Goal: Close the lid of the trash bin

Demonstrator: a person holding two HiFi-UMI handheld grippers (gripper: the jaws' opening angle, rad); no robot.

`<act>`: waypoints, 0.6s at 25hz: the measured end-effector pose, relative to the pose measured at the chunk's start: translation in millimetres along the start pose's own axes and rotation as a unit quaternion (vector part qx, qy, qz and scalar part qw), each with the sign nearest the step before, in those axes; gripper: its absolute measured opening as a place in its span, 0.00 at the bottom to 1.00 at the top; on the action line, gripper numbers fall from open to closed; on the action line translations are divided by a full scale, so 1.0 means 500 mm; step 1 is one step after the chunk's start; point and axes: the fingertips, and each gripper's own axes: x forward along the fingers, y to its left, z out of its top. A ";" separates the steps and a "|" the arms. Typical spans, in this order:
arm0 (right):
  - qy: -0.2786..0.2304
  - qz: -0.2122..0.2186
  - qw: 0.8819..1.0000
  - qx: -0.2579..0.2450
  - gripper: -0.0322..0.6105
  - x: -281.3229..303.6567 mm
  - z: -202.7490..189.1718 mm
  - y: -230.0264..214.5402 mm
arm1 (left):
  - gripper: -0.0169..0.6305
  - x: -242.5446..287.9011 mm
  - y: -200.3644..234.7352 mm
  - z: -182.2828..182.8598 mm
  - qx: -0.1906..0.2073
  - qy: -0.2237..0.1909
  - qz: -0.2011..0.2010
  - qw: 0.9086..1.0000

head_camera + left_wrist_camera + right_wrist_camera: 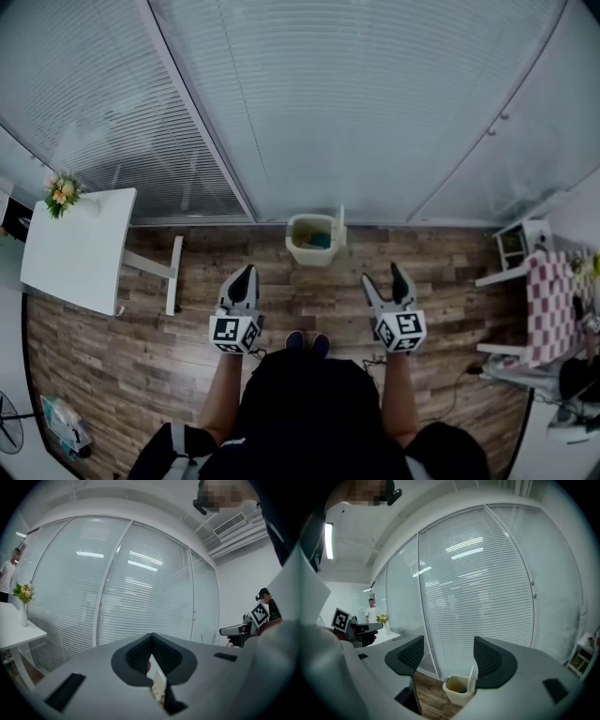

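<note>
So far left of the trash bin point(314, 241) there's a flat white table point(80, 246) with square corners and a small bunch of yellow-orange flowers point(62, 192) on its far corner. The left gripper point(243, 274) hangs on the near side of the bin and a bit left of it, well apart from it. Its dark ribbed pads are pressed tip to tip with nothing pinched between them. The bin itself is a cream plastic tub, a rounded rectangle in shape, sitting on the brown wood-plank floor point(141, 356) right up against the foot of the frosted glass wall point(356, 103) with its fine horizontal slats. Its lid point(340, 225) is standing upright along the bin's right edge, so the top's wide open, and there's something teal-green down inside. The right gripper point(382, 276) is on the near side of the bin too, slightly right of it, jaws spread wide and holding nothing; its own view frames the bin in the gap, but far off. Way right of the bin there's a pink-and-white checked cloth point(548, 300).
</note>
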 end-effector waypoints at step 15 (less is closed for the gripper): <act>0.010 0.025 1.000 0.000 0.52 0.017 -0.039 -0.019 | 0.04 0.010 -0.012 -0.039 0.002 0.015 0.018 1.000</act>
